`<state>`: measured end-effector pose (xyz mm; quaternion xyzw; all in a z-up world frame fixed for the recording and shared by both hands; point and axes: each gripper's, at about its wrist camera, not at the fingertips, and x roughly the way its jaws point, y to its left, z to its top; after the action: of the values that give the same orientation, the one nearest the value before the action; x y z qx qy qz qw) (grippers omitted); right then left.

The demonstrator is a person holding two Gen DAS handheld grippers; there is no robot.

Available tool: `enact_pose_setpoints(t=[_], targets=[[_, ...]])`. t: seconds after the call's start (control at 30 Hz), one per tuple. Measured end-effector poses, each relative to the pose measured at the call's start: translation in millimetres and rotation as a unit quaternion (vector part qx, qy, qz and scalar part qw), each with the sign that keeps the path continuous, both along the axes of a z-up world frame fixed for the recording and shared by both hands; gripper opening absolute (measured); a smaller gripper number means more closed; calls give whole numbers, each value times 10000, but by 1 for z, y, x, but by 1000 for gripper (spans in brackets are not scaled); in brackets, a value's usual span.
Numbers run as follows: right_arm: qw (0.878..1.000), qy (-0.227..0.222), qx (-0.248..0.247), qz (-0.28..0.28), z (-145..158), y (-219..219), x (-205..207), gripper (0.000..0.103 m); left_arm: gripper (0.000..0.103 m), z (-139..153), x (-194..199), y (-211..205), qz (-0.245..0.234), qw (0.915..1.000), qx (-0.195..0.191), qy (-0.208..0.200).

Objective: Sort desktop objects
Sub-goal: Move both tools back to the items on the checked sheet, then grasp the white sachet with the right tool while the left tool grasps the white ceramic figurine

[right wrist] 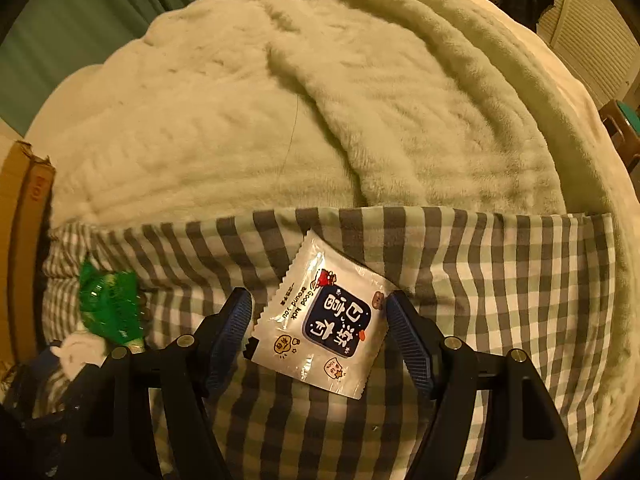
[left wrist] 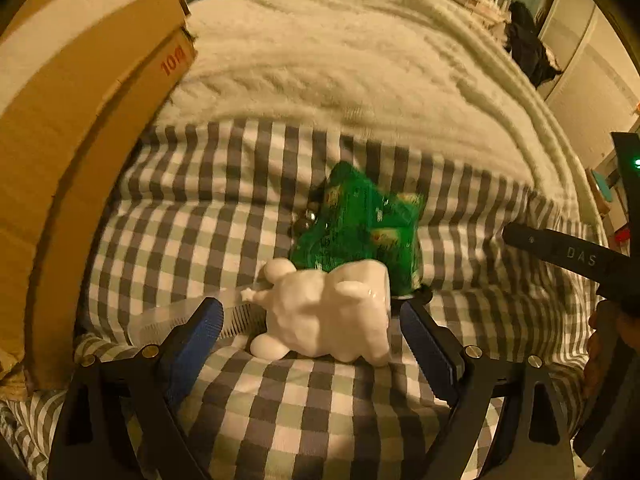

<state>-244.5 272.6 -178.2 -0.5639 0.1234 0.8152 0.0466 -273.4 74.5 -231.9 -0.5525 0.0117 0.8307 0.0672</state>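
Left gripper [left wrist: 310,326] spread wide at the bottom centre of its frame, blue pads either side of a white animal-shaped figurine [left wrist: 328,312] but touching neither flank, gripping nothing; presumably lined up so as to close across the figurine's body. Figurine lying on its side, one end just against a green snack bag [left wrist: 360,228] above it, with a clear comb [left wrist: 192,312] poking out at its left under the left pad. Some small dark glossy beads [left wrist: 306,218] at the bag's left edge, too blurred to name. Right gripper [right wrist: 318,326] likewise wide open at the lower centre of its own frame, straddling a white sachet [right wrist: 324,320] with a dark blue label, lying flat and skewed; right pad at or just beside the sachet's corner, left pad just clear of its edge, nothing held. Probably poised to pinch the sachet across its width. Everything resting on a soft grey-and-white checked sheet [left wrist: 320,400], rumpled, likely to give under a press. Cream fleece blanket [right wrist: 280,120] heaped across the upper half, cardboard box [left wrist: 60,140] at upper left, green curtain [right wrist: 80,12] behind, white louvred doors [right wrist: 592,20] at upper right
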Motion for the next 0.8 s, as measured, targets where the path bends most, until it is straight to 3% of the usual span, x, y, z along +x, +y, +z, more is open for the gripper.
enact_pose_setpoints(t=[0.03,0.07,0.1,0.13,0.27,0.47,0.6,0.7,0.8], targets=[[10000,-3,32,24,0,-1,1,70,71,-2,0,0,-70,10000,34,-42],[10000,-7,50,33,0,0,2,68,71,-2,1,1,-143,9999,72,-51],[9999,-11,110,16,1,1,3,49,71,-2,2,1,-194,9998,93,-11],[9997,-28,223,-13,1,3,6,46,71,-1,3,1,-251,9996,145,20],[9999,67,-110,-17,4,17,17,41,71,4,7,-4,-212,9992,335,46],[9996,138,-230,-12,21,25,39,20,71,14,13,-13,-74,9982,594,96],[9998,159,50,-67,33,33,48,4,71,28,13,-16,0,9965,820,171],[9997,121,208,-61,36,38,58,4,71,43,15,-19,-65,9960,832,314],[9997,157,-35,-159,36,45,64,4,71,56,15,-21,-96,9953,856,448]])
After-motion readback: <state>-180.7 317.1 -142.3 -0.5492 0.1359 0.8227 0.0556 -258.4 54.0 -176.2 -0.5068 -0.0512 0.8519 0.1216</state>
